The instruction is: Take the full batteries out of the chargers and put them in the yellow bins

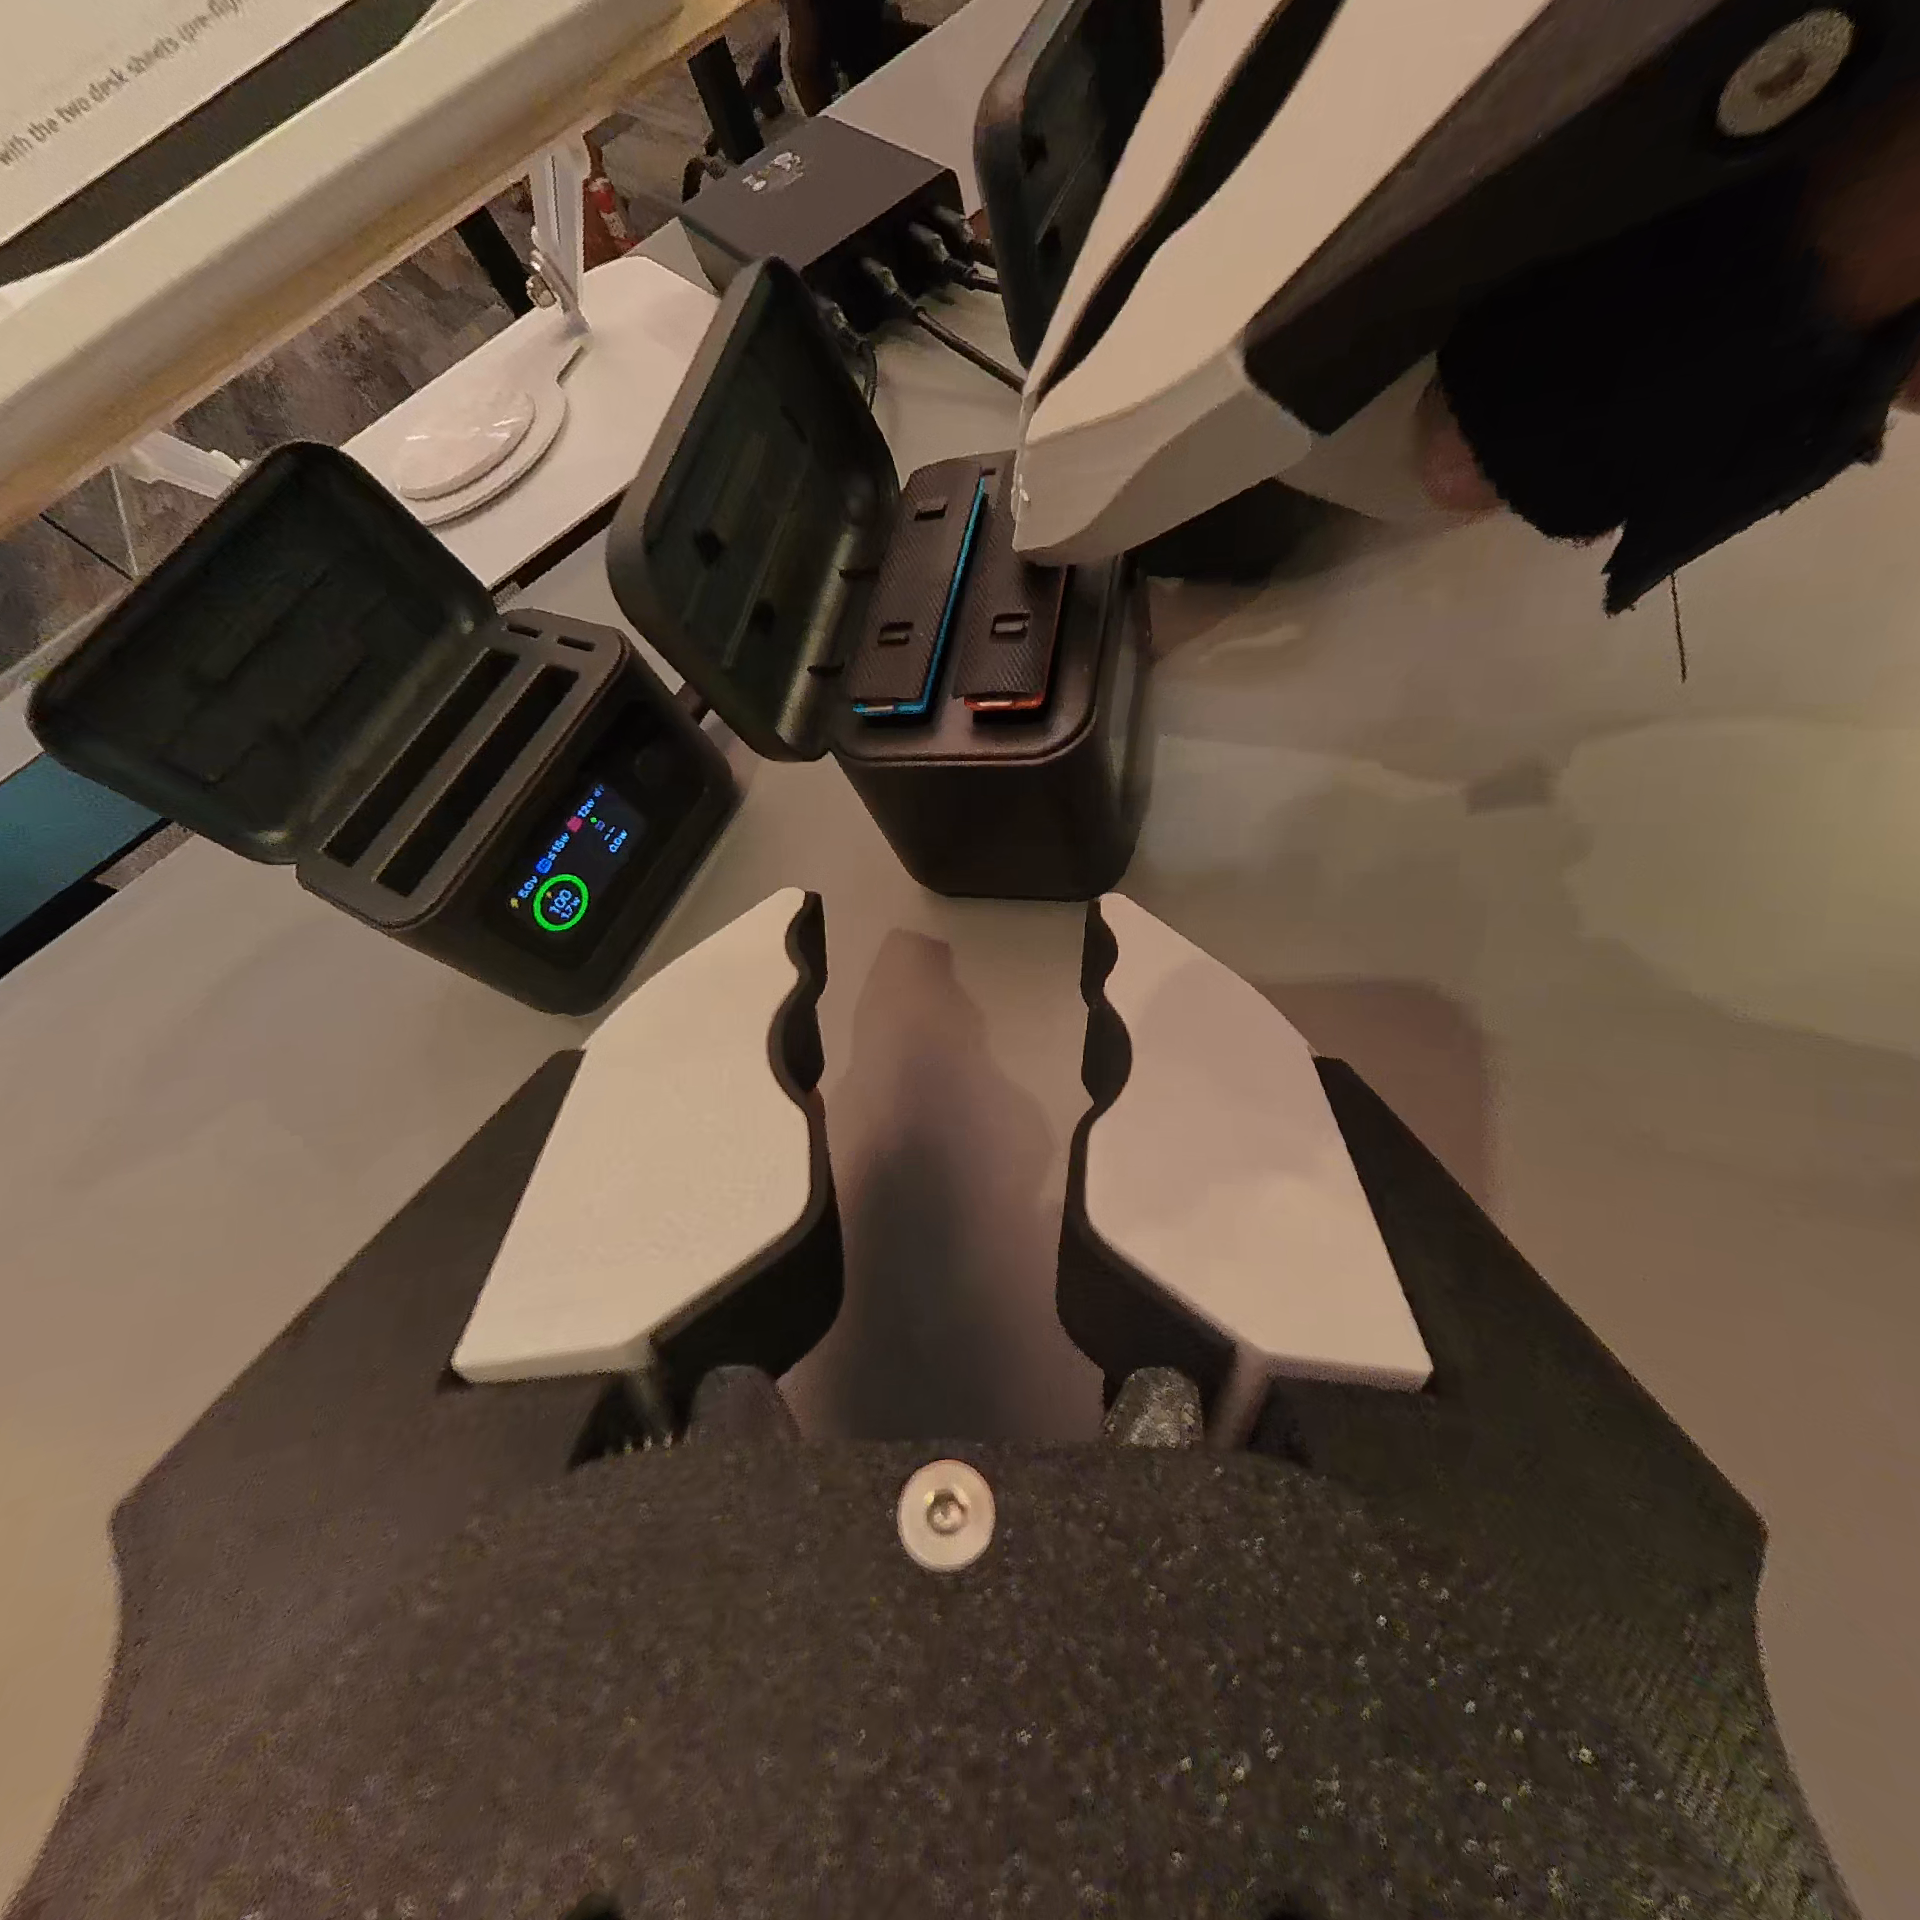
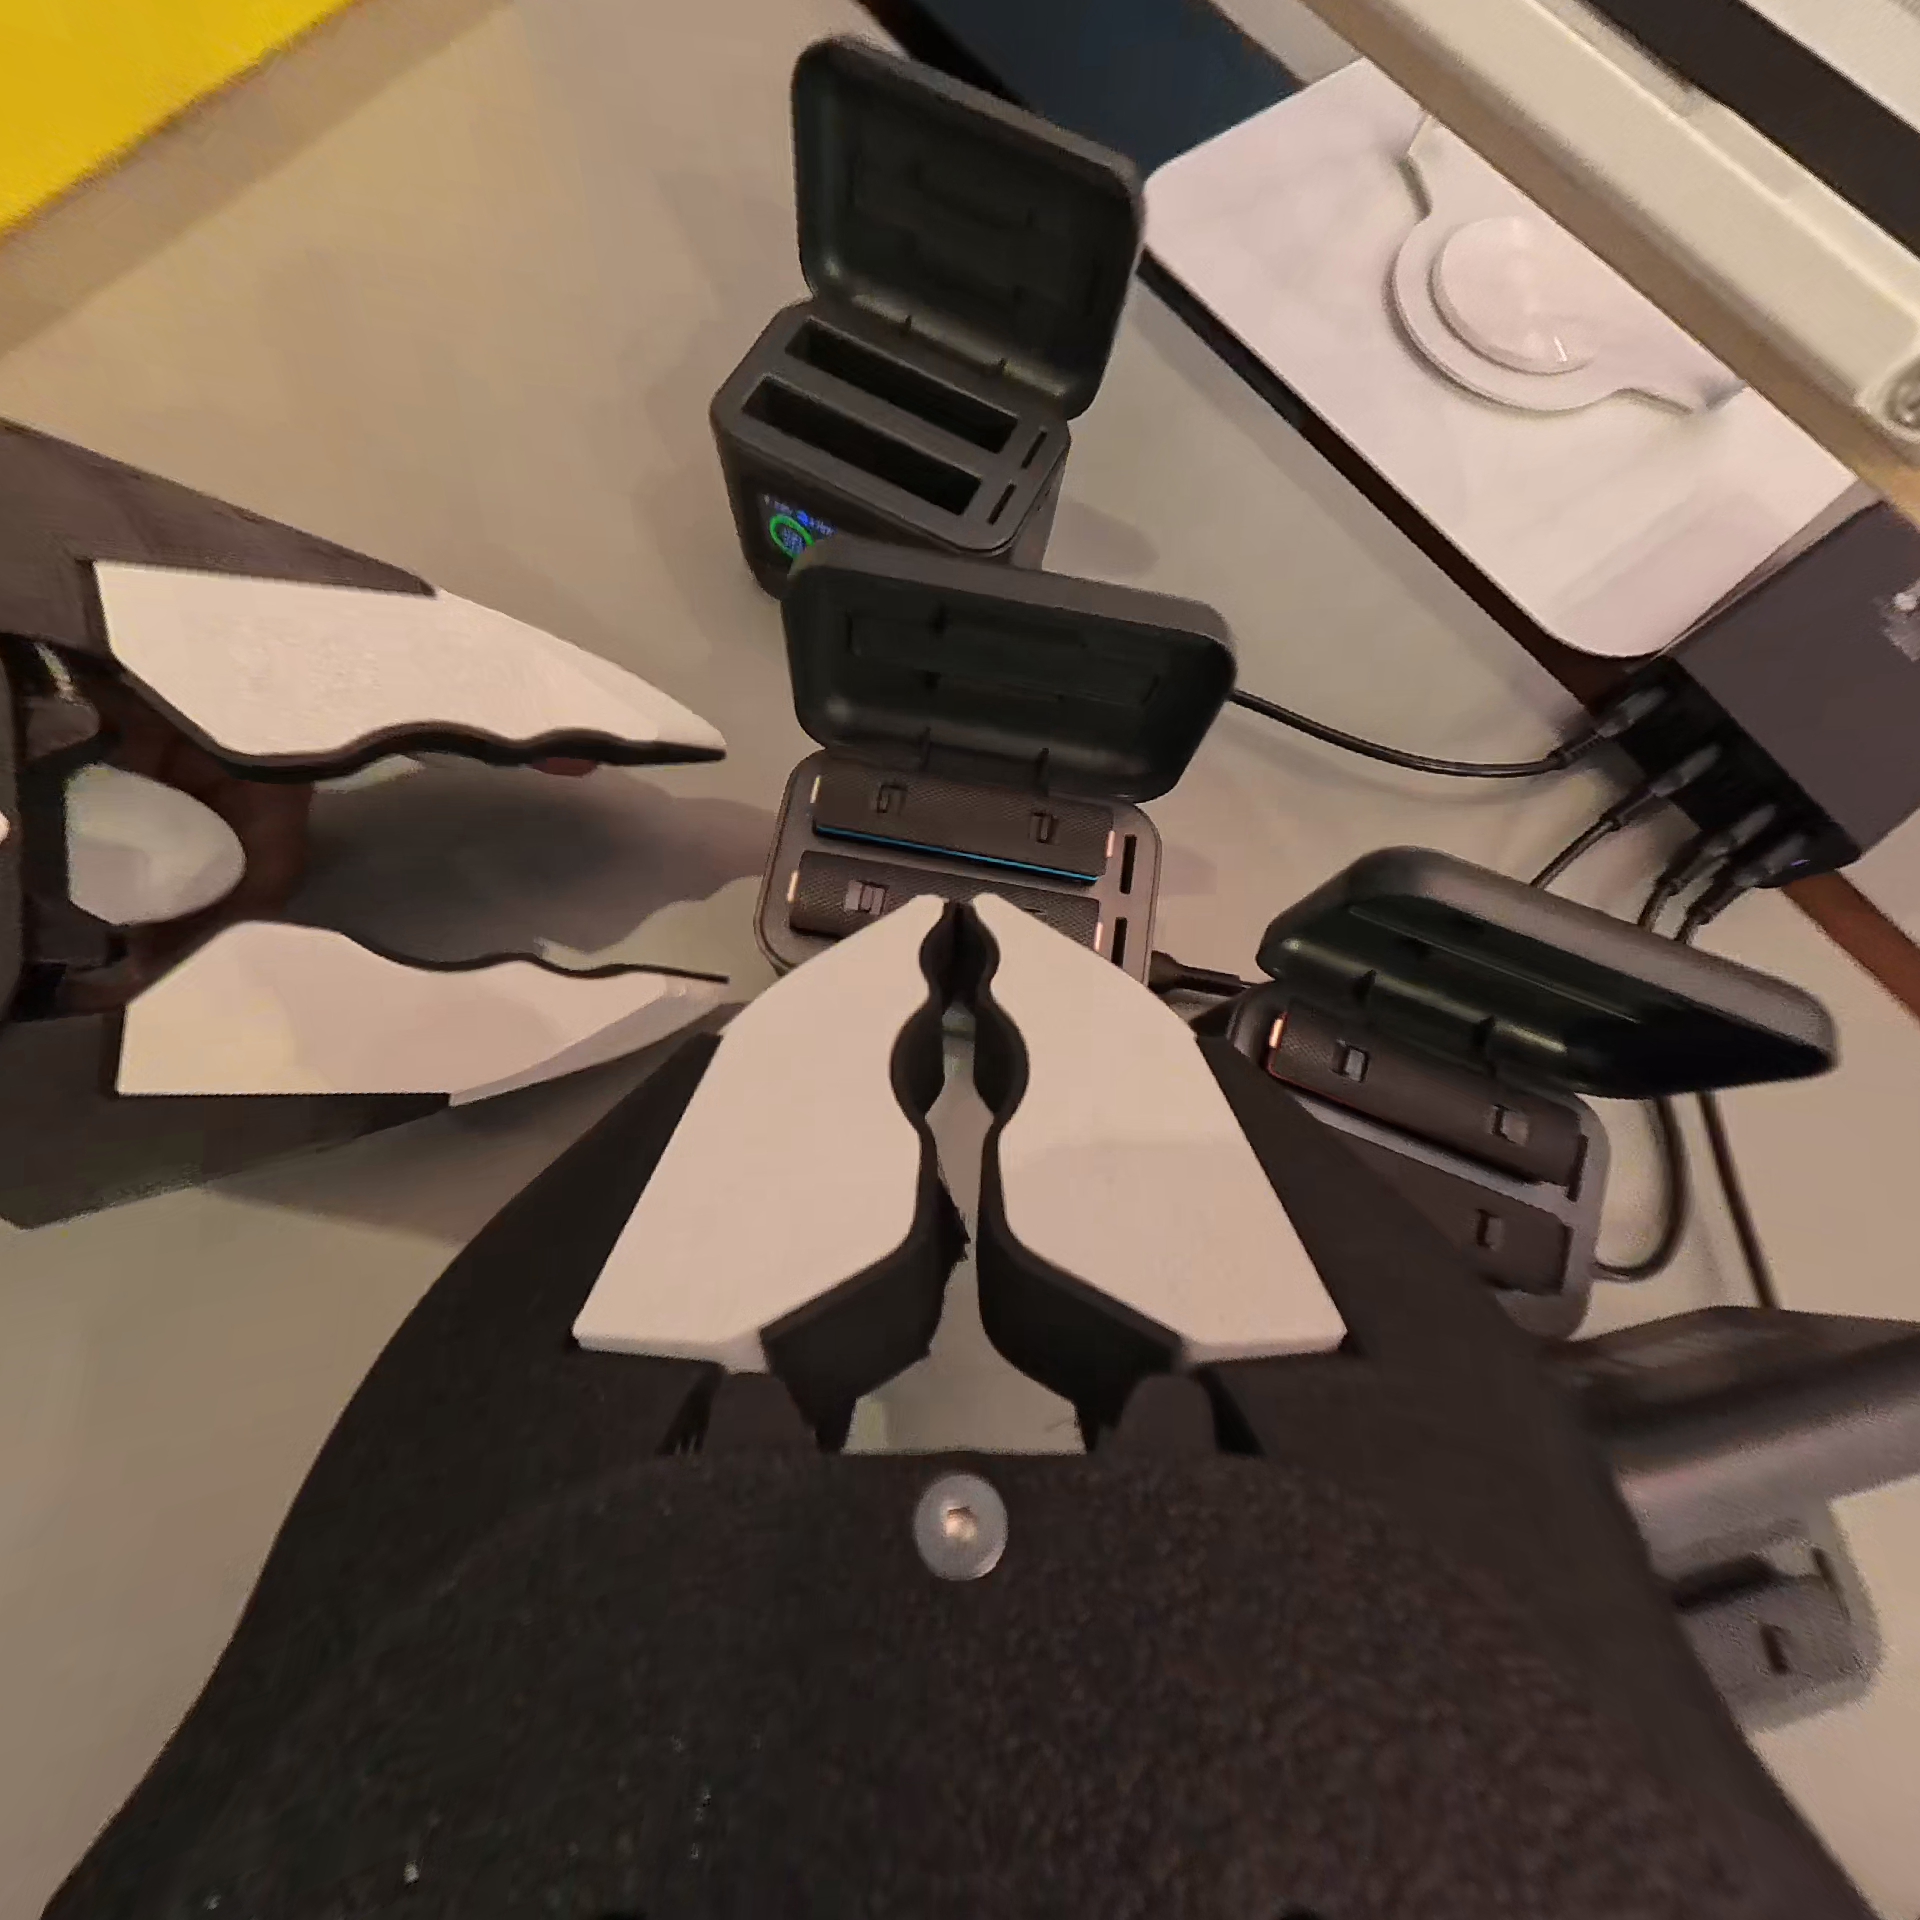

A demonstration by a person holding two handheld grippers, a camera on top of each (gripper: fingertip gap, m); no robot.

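Observation:
Three black chargers stand open on the grey table. The far charger (image 2: 883, 447) (image 1: 499, 790) has empty slots and a lit screen. The middle charger (image 2: 1127, 883) (image 1: 987, 810) holds a blue-edged battery (image 2: 956, 831) (image 1: 914, 613) and a red-edged battery (image 1: 1013, 634) (image 2: 831, 899). The near-right charger (image 2: 1455, 1174) holds two batteries. My right gripper (image 2: 951, 912) (image 1: 1039, 520) is shut, its tips touching the top of the red-edged battery. My left gripper (image 1: 951, 914) (image 2: 717, 862) is open and empty, just in front of the middle charger.
A yellow bin (image 2: 125, 83) shows at the far left corner. A black power hub (image 2: 1818, 707) (image 1: 821, 197) with cables (image 2: 1403, 753) sits behind the chargers. A white stand base (image 2: 1455, 312) (image 1: 468, 447) and a shelf edge (image 1: 312, 208) lie beyond. Between my right fingertips and the black power hub (image 2: 1818, 707) there is roughly 25 centimeters. Look for it in the left wrist view (image 1: 836, 196) too.

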